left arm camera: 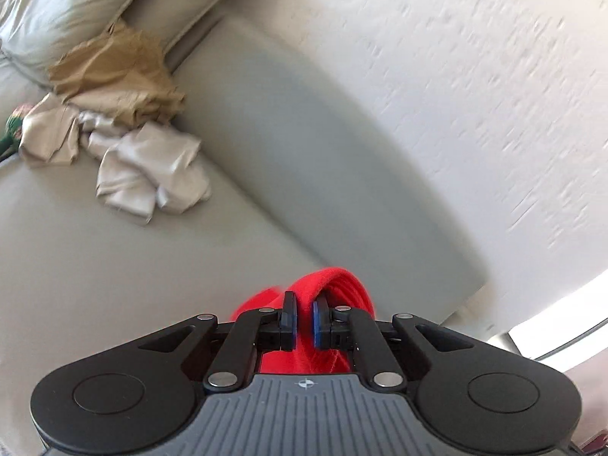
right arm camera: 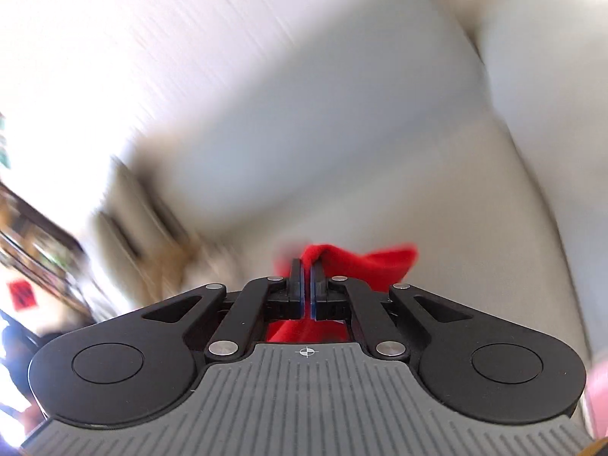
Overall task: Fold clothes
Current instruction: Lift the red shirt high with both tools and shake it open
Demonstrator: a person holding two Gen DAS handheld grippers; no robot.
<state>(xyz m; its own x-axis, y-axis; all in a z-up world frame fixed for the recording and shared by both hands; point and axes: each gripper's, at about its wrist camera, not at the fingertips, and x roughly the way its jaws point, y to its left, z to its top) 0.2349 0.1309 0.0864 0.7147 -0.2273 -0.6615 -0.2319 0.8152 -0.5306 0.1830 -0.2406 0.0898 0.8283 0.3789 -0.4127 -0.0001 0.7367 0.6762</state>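
Observation:
My left gripper (left arm camera: 304, 309) is shut on a fold of a red garment (left arm camera: 342, 285), held above the grey sofa seat (left arm camera: 114, 266). The red cloth bunches over and under the fingers. My right gripper (right arm camera: 306, 271) is shut on another part of the same red garment (right arm camera: 380, 262), also lifted off the sofa. The rest of the garment hangs below both grippers and is hidden. The right wrist view is blurred by motion.
A heap of crumpled clothes lies on the sofa at the left: a tan piece (left arm camera: 114, 72) and pale beige pieces (left arm camera: 152, 174). A sofa back cushion (left arm camera: 68, 3) is behind them. A white textured wall (left arm camera: 456, 76) is beyond the sofa arm (left arm camera: 304, 144).

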